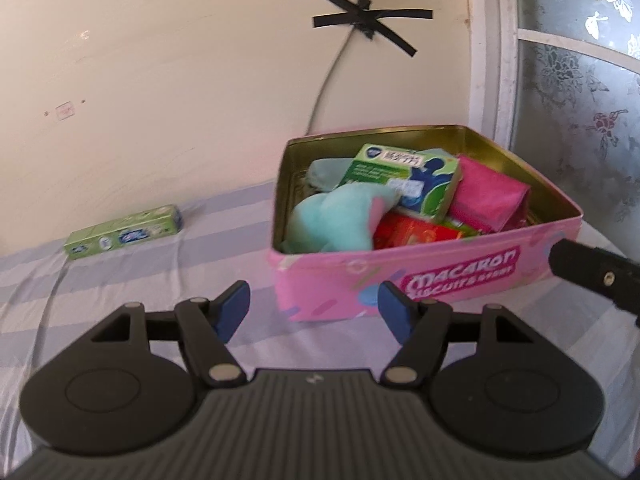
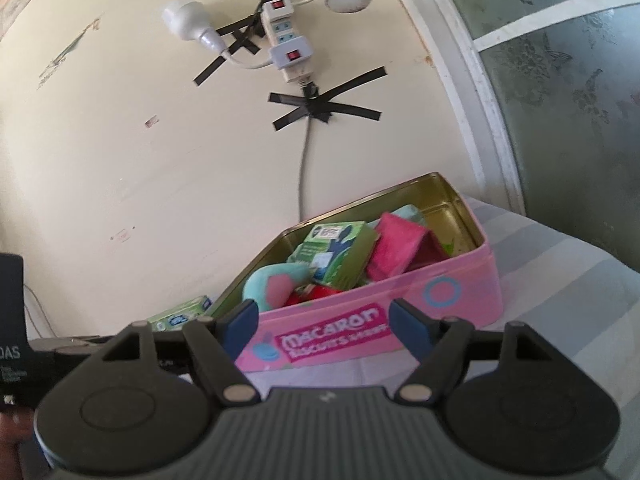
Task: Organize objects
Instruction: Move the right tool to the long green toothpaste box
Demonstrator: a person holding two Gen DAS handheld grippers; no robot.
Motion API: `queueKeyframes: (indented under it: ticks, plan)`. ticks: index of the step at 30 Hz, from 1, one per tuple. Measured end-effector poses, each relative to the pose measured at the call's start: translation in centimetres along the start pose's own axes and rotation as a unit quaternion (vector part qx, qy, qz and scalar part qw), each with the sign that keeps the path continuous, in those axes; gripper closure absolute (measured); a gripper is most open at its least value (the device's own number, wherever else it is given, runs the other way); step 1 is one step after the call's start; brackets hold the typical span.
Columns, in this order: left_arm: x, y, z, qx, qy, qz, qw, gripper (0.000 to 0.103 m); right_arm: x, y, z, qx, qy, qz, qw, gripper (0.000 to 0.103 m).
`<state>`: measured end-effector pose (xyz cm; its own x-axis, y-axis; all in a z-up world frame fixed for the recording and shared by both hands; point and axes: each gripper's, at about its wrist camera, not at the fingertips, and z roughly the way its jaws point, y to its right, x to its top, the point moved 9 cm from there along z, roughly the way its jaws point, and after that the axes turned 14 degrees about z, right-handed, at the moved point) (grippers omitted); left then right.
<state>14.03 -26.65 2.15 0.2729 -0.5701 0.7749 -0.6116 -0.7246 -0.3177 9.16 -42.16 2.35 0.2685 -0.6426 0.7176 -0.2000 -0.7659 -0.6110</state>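
An open pink Macaron tin [image 1: 344,276] [image 2: 460,280] stands on a striped sheet by the wall. Inside lie a green box [image 1: 400,184] [image 2: 336,256], a teal plush [image 1: 332,224] [image 2: 264,284], a pink cloth [image 1: 492,200] [image 2: 396,248] and a red box [image 1: 416,236]. A green toothpaste box [image 1: 124,232] [image 2: 180,314] lies on the sheet, left of the tin. My left gripper [image 1: 313,296] hovers open before the tin's near left corner, nothing between its fingers. My right gripper [image 2: 323,312] is open too, in front of the tin's long side, holding nothing.
The striped sheet [image 1: 120,300] spreads left and in front of the tin. A cable [image 1: 324,92] taped with black strips runs down the wall to behind the tin, from a power strip [image 2: 286,36]. A white frame [image 1: 488,60] with patterned glass stands at the right.
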Motion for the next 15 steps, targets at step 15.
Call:
queueKeyframes:
  ticks: [15]
  plan:
    - [-3.8, -5.9, 0.0, 0.047, -0.015, -0.032, 0.9983, 0.023, -3.1, -4.8, 1.6, 0.009, -0.037, -0.046, 0.998, 0.027]
